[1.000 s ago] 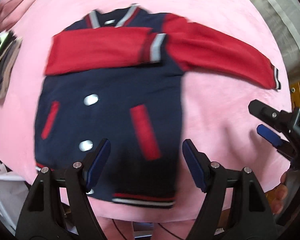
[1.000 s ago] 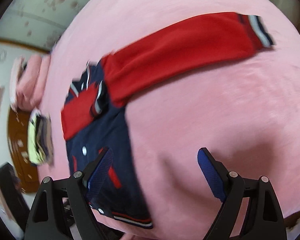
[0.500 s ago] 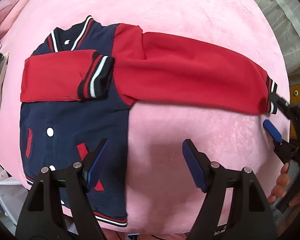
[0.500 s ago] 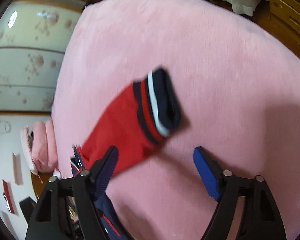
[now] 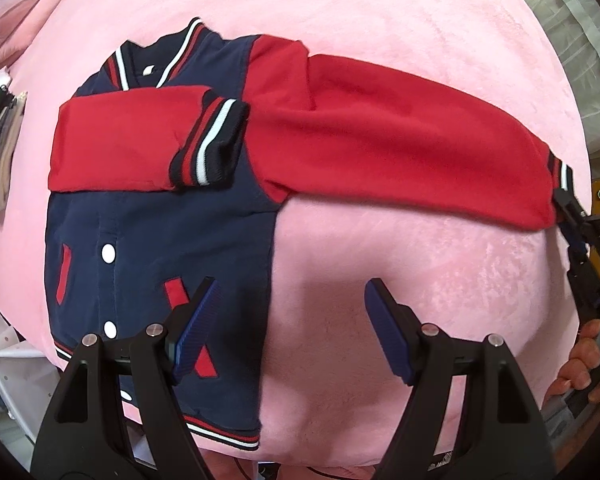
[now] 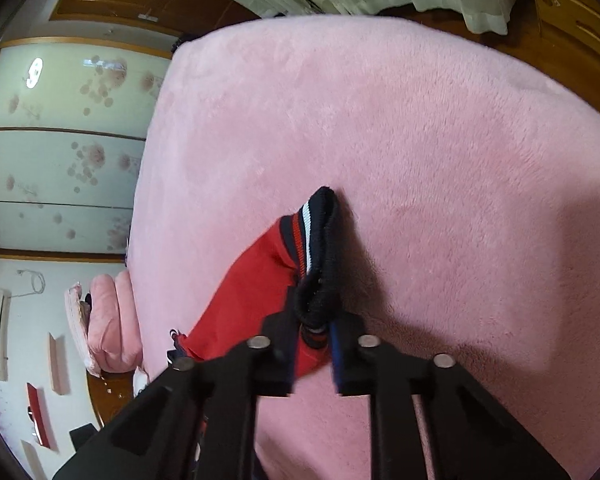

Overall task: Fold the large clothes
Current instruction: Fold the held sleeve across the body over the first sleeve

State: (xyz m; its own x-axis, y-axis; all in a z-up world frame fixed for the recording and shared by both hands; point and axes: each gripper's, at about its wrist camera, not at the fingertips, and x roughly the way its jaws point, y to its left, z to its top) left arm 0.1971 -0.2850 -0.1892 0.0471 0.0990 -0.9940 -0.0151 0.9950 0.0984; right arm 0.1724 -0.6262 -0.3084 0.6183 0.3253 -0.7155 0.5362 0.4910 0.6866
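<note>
Pink plush bed (image 5: 380, 8) carries varsity jacket (image 5: 160, 240) (1 sleeve folded across chest).

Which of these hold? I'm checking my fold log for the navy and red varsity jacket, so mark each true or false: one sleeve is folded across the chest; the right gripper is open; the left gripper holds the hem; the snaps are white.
1. One red sleeve of the navy and red varsity jacket lies folded across the chest: true.
2. The right gripper is open: false. It is shut on the striped cuff of the outstretched red sleeve.
3. The left gripper holds the hem: false. It is open, holding nothing.
4. The round snaps are white: true.
5. The jacket lies on a pink plush blanket: true.
</note>
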